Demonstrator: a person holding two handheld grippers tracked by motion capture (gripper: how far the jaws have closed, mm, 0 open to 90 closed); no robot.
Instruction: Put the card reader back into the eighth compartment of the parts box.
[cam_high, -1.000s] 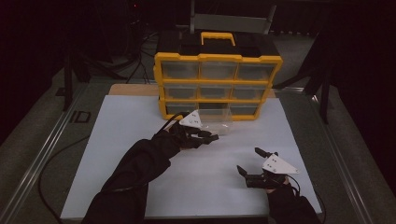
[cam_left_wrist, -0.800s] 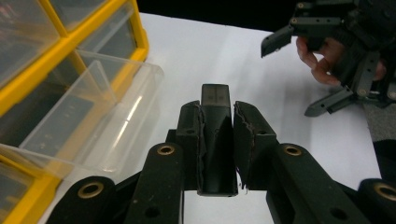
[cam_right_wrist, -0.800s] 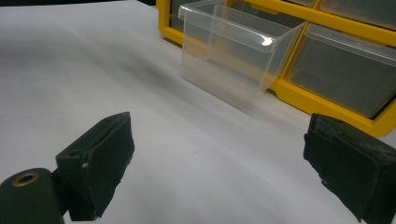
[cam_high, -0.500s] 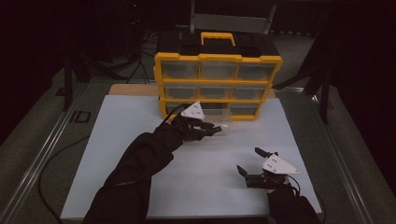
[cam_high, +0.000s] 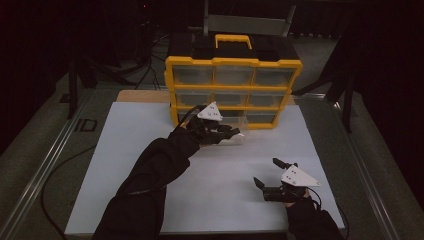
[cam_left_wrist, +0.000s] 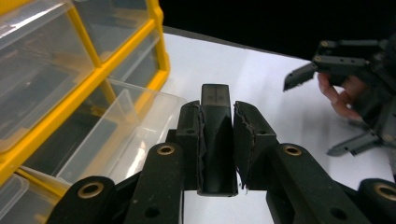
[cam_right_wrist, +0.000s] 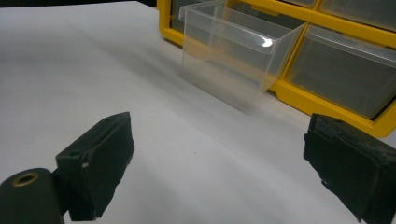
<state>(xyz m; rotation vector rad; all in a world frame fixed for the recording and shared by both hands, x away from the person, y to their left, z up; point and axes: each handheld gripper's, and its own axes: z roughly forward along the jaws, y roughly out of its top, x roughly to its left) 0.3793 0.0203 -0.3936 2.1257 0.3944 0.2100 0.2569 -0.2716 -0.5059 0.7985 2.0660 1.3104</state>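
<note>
A yellow organizer (cam_high: 234, 62) with clear drawers stands at the back of the white table. Its bottom middle clear drawer (cam_high: 239, 119) is pulled out; it also appears in the left gripper view (cam_left_wrist: 133, 133) and the right gripper view (cam_right_wrist: 233, 51). My left gripper (cam_high: 231, 133) hovers just in front of that drawer, shut on a small black block (cam_left_wrist: 215, 140) that stands upright between its pads. My right gripper (cam_high: 266, 171) rests near the front right of the table, open with nothing between its fingers (cam_right_wrist: 100, 158).
The white sheet (cam_high: 125, 165) covers most of the table, with bare room at left and centre. The organizer's other drawers (cam_high: 232, 75) are pushed in. A grey floor and a rail (cam_high: 45, 165) run along the table's left side.
My left gripper has moved right and toward the organizer, rising a little, with the black block still in it. The right gripper has stayed still.
</note>
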